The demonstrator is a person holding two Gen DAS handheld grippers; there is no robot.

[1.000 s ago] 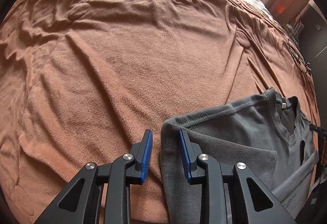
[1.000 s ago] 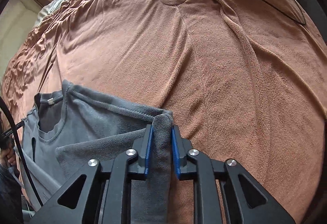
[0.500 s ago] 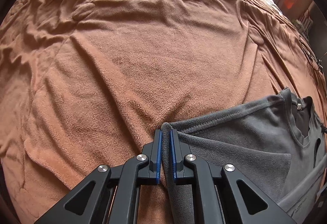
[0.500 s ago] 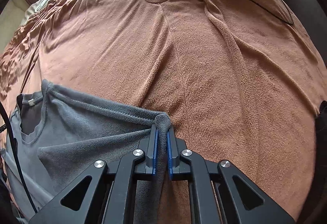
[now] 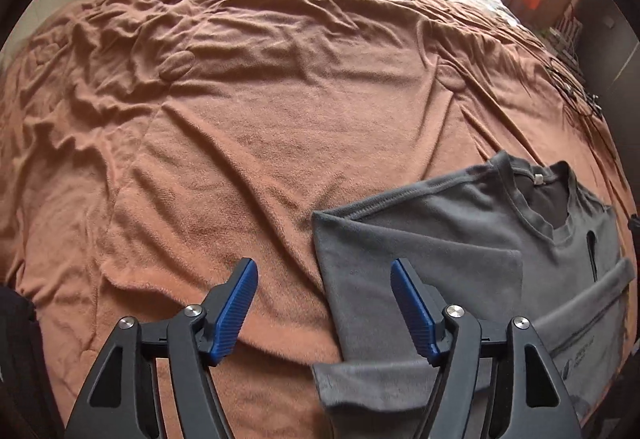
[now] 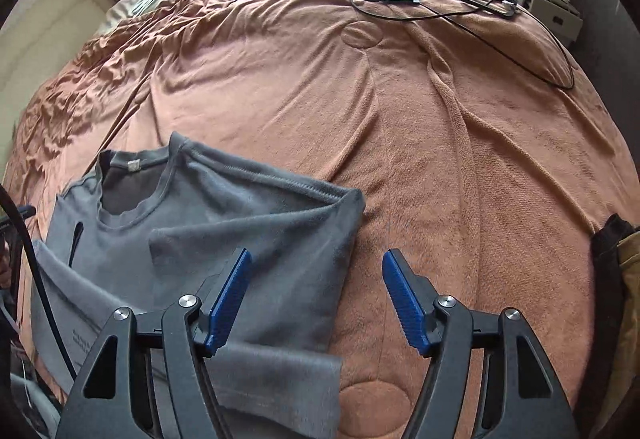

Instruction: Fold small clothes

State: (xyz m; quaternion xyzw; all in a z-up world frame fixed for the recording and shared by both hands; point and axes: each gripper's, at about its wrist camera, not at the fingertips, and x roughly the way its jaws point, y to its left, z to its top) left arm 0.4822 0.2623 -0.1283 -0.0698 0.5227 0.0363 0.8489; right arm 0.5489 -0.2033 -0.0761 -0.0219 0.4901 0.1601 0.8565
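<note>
Left wrist view, left gripper (image 5: 324,313) opening, empty, right gripper (image 6: 316,303) likewise, grey shirt (image 5: 460,263) hem cut off

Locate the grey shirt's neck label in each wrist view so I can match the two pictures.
Left wrist view: the neck label sits right of centre, inside the back of the grey shirt collar.
Right wrist view: the label sits left of centre, in the same collar.
Shared landmark: the brown blanket under the shirt.
</note>
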